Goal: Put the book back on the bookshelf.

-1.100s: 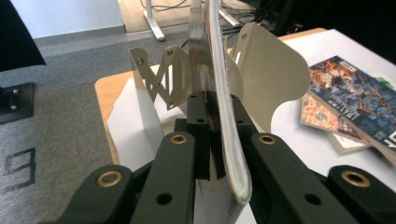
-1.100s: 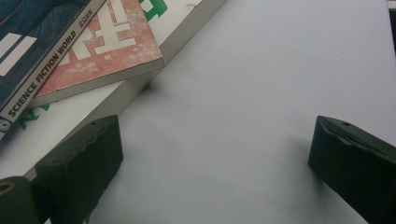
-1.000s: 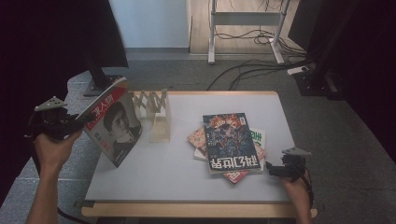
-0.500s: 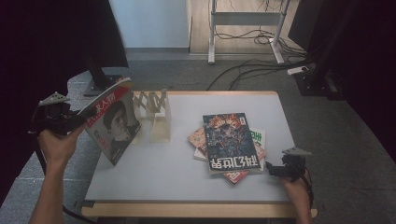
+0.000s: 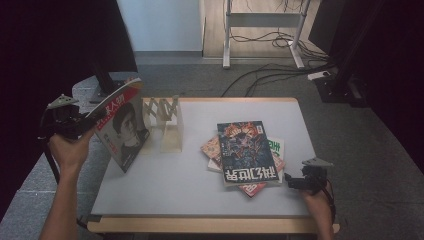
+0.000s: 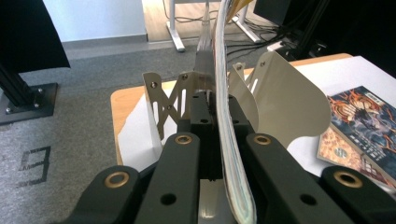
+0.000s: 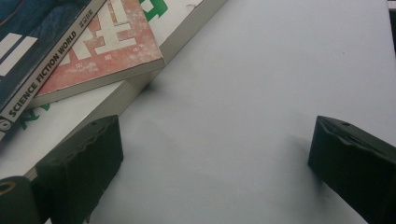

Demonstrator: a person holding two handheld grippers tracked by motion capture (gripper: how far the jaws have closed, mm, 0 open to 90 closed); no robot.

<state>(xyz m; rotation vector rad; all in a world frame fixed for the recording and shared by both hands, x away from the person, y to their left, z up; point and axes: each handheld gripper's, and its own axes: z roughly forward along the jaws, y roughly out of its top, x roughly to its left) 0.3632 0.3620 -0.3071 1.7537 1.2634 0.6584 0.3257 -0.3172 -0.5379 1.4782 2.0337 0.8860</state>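
Clamping a glossy magazine (image 5: 121, 126) (thin, curved), left gripper (image 5: 82, 125); right gripper (image 7: 217, 172) gapes over matte table (image 7: 261, 93).

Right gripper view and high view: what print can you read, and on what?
"SCIENCE FICTION WORLD": spine of the top magazine in the stack.
Large white characters: red cover beneath it, cropped, unreadable.
Green print: white book below, cropped.
Large white title: dark top cover, upside down, not legible.
White characters: red band of the held magazine, blurred.
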